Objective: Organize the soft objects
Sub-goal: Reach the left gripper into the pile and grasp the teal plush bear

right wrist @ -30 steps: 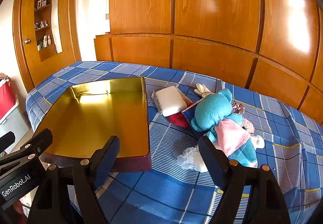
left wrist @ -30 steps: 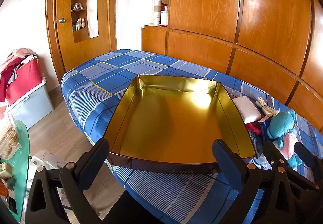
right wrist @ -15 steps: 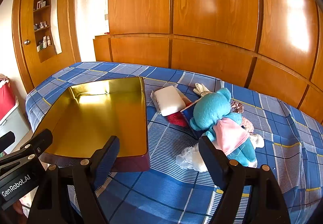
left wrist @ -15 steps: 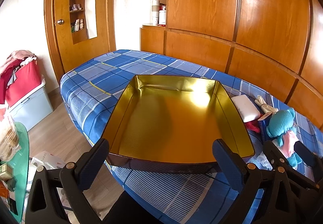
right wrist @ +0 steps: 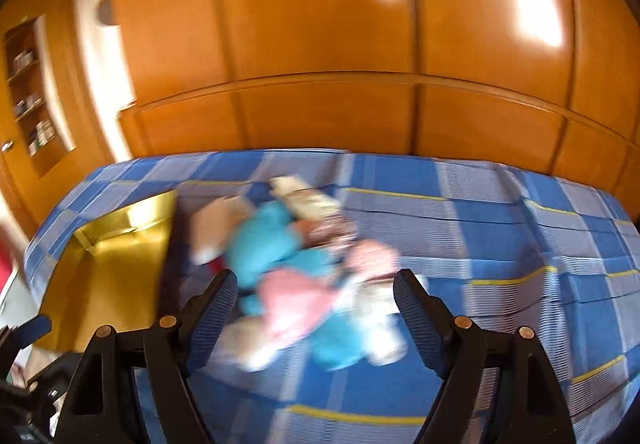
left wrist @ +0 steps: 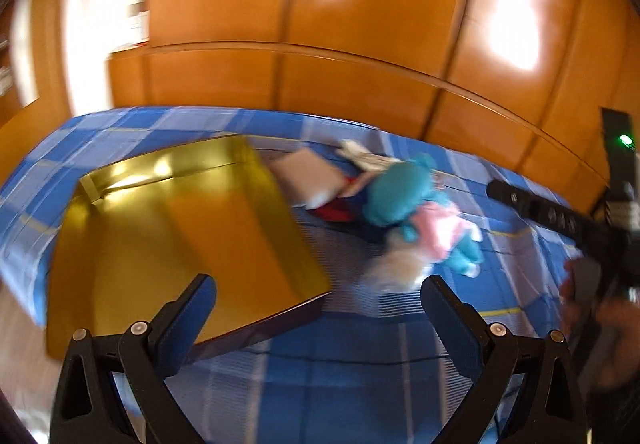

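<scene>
A teal plush toy in a pink dress (right wrist: 280,268) lies on the blue plaid bed, blurred by motion. My right gripper (right wrist: 316,292) is open and empty, its fingers either side of the toy's lower body and just short of it. The toy also shows in the left wrist view (left wrist: 408,211), beside a white pad (left wrist: 308,175) and a crumpled plastic bag (left wrist: 396,268). A shallow gold tray (left wrist: 168,228) sits empty at the left of the bed. My left gripper (left wrist: 320,296) is open and empty over the tray's right corner.
Wooden wardrobe panels (right wrist: 360,43) rise behind the bed. The right gripper's body (left wrist: 560,219) shows at the right edge of the left wrist view. Small items (right wrist: 308,199) lie behind the toy. A shelf niche (right wrist: 32,95) is at far left.
Both grippers have swung right quickly, blurring the views. The right gripper has closed in on the plush toy. The left gripper has shifted from the tray's middle to its right corner.
</scene>
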Motion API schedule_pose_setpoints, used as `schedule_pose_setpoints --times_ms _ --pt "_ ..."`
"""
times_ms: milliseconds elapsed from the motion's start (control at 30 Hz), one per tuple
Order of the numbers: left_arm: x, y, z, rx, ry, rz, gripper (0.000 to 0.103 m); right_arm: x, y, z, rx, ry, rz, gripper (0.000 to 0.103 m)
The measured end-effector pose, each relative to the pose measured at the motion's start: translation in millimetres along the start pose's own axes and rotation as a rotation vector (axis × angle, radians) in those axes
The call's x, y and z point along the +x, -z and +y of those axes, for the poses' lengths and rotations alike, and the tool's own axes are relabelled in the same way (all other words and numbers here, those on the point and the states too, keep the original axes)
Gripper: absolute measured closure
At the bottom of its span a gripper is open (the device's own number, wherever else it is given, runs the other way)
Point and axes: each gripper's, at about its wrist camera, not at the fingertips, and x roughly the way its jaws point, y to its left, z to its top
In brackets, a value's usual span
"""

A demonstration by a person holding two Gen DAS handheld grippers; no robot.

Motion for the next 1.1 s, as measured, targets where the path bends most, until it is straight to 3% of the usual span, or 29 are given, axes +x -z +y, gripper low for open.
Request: schedule_pose_setpoints --times_ms 133,300,467,567,667,800,1000,1100 --pt "22 -17 -25 0.034 0.057 0.044 0.001 7 -17 -56 0.076 0.048 0.032 0.021" --pt "66 -42 -49 -0.017 0.101 0.136 0.009 16 -19 -99 0.114 0.087 0.027 0.021" --pt "110 -57 -66 -0.063 0.082 0.186 0.019 32 -8 -122 0.189 0.068 0.072 0.021" --pt "139 -62 -74 -0.081 0.069 0.213 0.022 28 -11 -126 0.196 0.053 0.041 0.021" --pt "161 -66 -77 -0.069 0.056 0.229 0.046 28 -11 -129 0.227 0.027 0.047 0.021" --pt "148 -69 -78 -0.027 0.109 0.151 0.058 31 -10 -128 0.231 0.014 0.068 0.021" --pt "103 -74 -62 0.000 0.204 0.049 0.059 33 -9 -125 0.214 0.007 0.073 0.021" --pt "79 -75 -44 -0.012 0.201 0.024 0.059 34 -8 -123 0.206 -0.019 0.085 0.021"
